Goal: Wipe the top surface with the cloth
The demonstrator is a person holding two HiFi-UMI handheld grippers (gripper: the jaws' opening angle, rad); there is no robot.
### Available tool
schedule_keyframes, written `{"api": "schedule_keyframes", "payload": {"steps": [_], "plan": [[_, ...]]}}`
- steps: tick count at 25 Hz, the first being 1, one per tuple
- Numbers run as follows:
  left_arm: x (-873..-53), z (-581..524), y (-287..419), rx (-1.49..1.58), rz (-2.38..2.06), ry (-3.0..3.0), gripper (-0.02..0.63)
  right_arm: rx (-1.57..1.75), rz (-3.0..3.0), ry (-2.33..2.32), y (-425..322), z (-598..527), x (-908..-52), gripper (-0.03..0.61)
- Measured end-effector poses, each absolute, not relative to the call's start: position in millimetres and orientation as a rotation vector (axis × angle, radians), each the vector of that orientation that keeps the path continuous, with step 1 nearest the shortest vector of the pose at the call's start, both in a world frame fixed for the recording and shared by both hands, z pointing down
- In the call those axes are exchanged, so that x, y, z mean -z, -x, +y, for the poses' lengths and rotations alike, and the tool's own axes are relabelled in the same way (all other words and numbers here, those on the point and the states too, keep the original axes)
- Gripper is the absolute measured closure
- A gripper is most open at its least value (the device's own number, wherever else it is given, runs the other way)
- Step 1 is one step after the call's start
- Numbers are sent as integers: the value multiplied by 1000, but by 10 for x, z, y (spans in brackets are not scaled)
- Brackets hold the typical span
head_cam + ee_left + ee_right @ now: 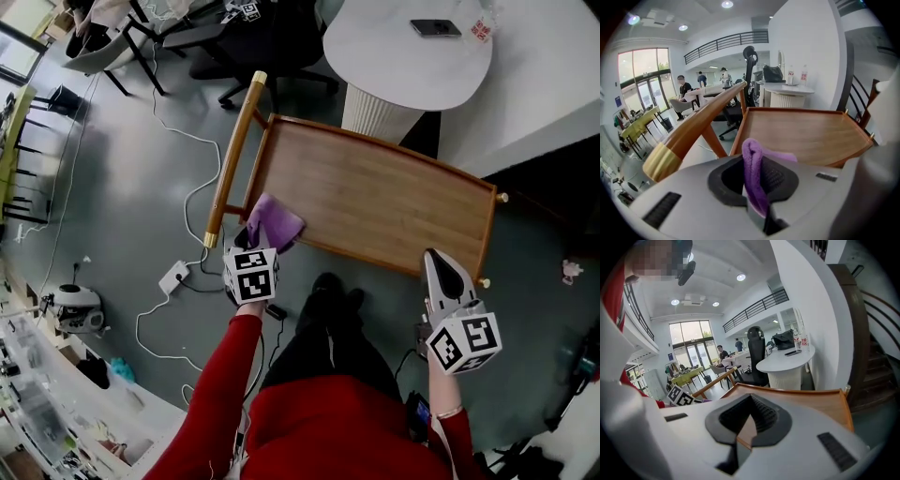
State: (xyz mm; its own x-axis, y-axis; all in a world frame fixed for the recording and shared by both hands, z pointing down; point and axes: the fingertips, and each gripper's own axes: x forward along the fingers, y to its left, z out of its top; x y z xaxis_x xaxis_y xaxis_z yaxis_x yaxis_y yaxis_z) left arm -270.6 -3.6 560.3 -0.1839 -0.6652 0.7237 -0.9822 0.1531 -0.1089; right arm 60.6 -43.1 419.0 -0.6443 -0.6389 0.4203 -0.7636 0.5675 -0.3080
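Left tool [255, 239] pinches the cloth [276, 222] at the surface's [375, 197] near left corner; press flat, sweep overlapping strokes across; right tool [438, 258], pressed together and empty, should hold clear.

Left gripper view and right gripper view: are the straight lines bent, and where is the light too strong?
Left gripper view: the wide lens curves the white wall and darkens the corners; the windows are washed out; the cloth pinched in the jaws looks sharp. Right gripper view: the same curving and dark corners, with small bright spots from the ceiling lamps.
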Motion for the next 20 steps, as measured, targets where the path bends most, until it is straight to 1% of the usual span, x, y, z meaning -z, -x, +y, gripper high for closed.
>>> {"api": "schedule_keyframes", "payload": {"steps": [4, 9, 14, 20], "plan": [[-5052, -439, 2596, -613, -1963, -1683, 563, -672, -2538, -1241, -724, -414, -4100, 574], [-4328, -1268, 2616, -512, -2074, -1834, 563, -624, -2548, -1380, -974, -433, -3884, 574], [-3996, -1896, 2564, -550, -2086, -1936, 563, -625, -2524, -1462, -1152, -393, -3839, 574], [-3901, -2146, 2481, -634, -2072, -2008, 563, -636, -2543, -1424, -990, -490, -3895, 574]]}}
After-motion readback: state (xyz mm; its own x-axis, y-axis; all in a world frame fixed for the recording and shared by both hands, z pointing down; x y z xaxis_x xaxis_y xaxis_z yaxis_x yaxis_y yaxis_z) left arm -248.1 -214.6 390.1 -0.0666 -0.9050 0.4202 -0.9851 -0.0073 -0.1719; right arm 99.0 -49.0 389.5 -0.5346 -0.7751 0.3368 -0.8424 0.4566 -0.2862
